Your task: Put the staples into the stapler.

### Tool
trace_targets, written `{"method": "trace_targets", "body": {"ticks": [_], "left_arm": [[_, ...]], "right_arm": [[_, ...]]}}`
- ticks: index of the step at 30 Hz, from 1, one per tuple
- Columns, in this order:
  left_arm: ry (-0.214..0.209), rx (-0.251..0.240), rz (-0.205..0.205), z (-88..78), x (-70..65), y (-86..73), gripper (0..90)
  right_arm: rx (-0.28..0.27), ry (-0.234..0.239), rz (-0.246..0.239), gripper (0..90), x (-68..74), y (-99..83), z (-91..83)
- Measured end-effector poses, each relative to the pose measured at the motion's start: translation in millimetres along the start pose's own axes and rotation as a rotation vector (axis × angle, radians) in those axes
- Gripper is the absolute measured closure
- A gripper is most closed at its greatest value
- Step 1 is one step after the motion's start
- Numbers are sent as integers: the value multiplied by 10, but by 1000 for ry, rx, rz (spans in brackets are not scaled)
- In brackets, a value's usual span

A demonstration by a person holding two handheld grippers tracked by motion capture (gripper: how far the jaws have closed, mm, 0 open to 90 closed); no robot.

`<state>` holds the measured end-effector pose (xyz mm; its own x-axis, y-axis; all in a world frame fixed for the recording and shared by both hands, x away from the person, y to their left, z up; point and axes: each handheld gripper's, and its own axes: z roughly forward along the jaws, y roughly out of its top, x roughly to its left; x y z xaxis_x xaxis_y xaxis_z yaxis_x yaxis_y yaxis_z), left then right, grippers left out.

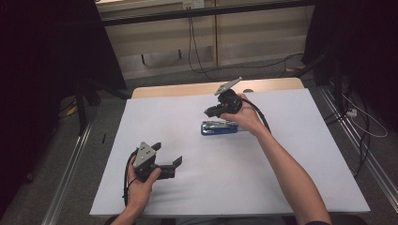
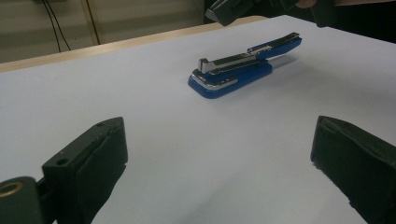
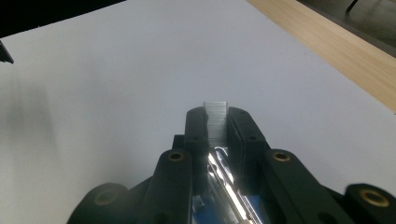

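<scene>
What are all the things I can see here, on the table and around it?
Stapler: one, blue with silver metal, lying opened out near the table's middle.
Strip of staples: one, silver, pinched between the right gripper's jaws.
Table: one, white top with a wooden far edge.
Cables: a few, dark, on the floor beyond the table.
Left gripper: one, black with a grey plate, jaws wide apart, low over the table's near left part.
Right gripper: one, black, above the stapler, shut on the staples.
Forearms: two, reaching in from the near edge.
</scene>
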<state>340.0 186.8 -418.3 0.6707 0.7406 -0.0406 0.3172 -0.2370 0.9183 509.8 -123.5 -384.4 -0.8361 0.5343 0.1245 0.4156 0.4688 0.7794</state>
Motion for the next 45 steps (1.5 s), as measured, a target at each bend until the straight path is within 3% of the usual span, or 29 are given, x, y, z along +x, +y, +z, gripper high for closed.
{"method": "trace_targets", "body": {"ticks": [13, 29, 38, 45], "left_arm": [[5, 0, -8, 5, 3, -3, 40], [7, 2, -6, 8, 1, -4, 39], [6, 0, -3, 2, 2, -3, 39], [5, 1, -2, -1, 7, -2, 39]], "right_arm": [[19, -1, -42, 791, -44, -7, 28], [82, 71, -161, 791, -54, -47, 79], [111, 104, -204, 791, -85, -33, 132], [129, 103, -228, 791, -136, -10, 151]]}}
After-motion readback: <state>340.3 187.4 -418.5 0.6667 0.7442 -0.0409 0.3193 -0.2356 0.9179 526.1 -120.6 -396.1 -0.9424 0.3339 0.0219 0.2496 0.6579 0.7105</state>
